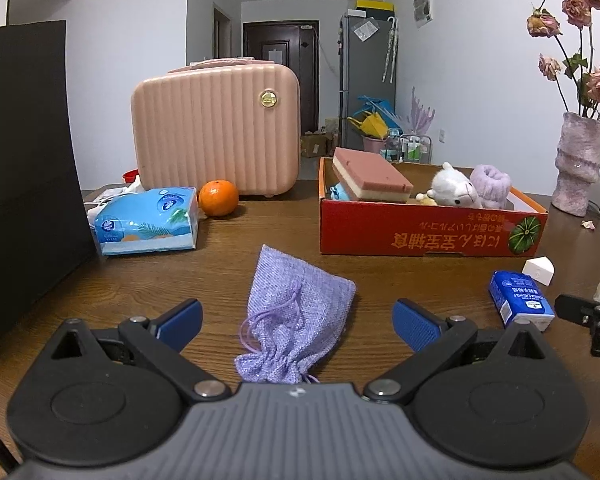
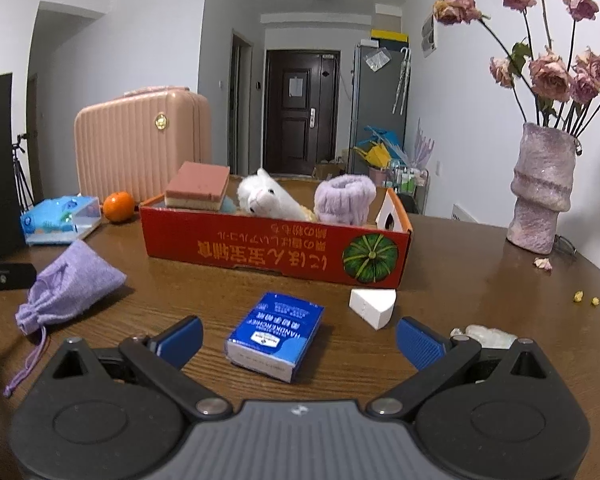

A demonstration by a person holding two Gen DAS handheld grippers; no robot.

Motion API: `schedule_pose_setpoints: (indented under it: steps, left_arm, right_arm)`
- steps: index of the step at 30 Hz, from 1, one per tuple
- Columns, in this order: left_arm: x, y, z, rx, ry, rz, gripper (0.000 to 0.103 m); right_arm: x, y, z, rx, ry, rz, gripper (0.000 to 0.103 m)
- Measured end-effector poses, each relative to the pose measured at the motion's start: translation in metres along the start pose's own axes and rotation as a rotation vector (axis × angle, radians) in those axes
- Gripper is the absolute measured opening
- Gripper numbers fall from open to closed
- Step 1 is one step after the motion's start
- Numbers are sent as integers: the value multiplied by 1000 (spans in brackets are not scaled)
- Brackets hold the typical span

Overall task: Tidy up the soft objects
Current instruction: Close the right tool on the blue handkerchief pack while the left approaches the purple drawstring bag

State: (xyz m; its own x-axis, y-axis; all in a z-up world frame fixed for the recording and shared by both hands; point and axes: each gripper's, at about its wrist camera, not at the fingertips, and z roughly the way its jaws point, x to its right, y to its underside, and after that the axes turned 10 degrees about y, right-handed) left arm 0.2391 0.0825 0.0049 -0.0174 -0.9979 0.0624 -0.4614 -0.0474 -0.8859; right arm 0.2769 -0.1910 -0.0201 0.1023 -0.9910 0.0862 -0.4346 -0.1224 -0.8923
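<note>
A lilac drawstring pouch [image 1: 294, 316] lies on the brown table between the spread blue pads of my left gripper [image 1: 298, 322], which is open around it without squeezing. The same pouch [image 2: 70, 290] shows at the left of the right wrist view. My right gripper [image 2: 298, 338] is open around a small blue tissue pack [image 2: 276, 336], also seen at the right as the blue pack [image 1: 520, 298]. A red cardboard box [image 1: 428, 232] holds a pink sponge [image 1: 370, 174], a white plush alpaca [image 1: 458, 188] and a lilac fuzzy band [image 1: 492, 184].
A pink ribbed case [image 1: 216, 132], an orange [image 1: 218, 197] and a blue tissue packet [image 1: 148, 222] stand at the back left, beside a black panel [image 1: 24, 168]. A white wedge sponge [image 2: 372, 306] lies by the box. A vase of dried roses [image 2: 540, 192] stands at the right.
</note>
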Motion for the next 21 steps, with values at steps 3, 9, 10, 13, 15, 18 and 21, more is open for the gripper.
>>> schedule_pose_setpoints:
  steps: [3,9,10,13,15,18,21]
  left_arm:
    - [0,0,1,-5,6,1,103]
    - [-1,0,2,-11,11,-7,103]
    - [-1,0,2,-11,13,-8,103]
    - [-1,0,3,-14,8,-9,103]
    - [-1,0,3,-15,5,-11,103]
    - [-1,1,3,-17,3,-14,103]
    - [-2,0,4,-18,0,-16,103]
  right_arm:
    - [-4,2,7,-29,-4,0,103]
    - [-11,2,25,-86,-1,6,103]
    - [-12,2,29,-95,0,11,103]
    - [-14,-1,41,-124,12,25,103]
    - [-16,-2,49,-144,24,31,103]
    - [-19,-6,64,-179,47,43,103]
    - [-23,-7,75,-205,53,56,103]
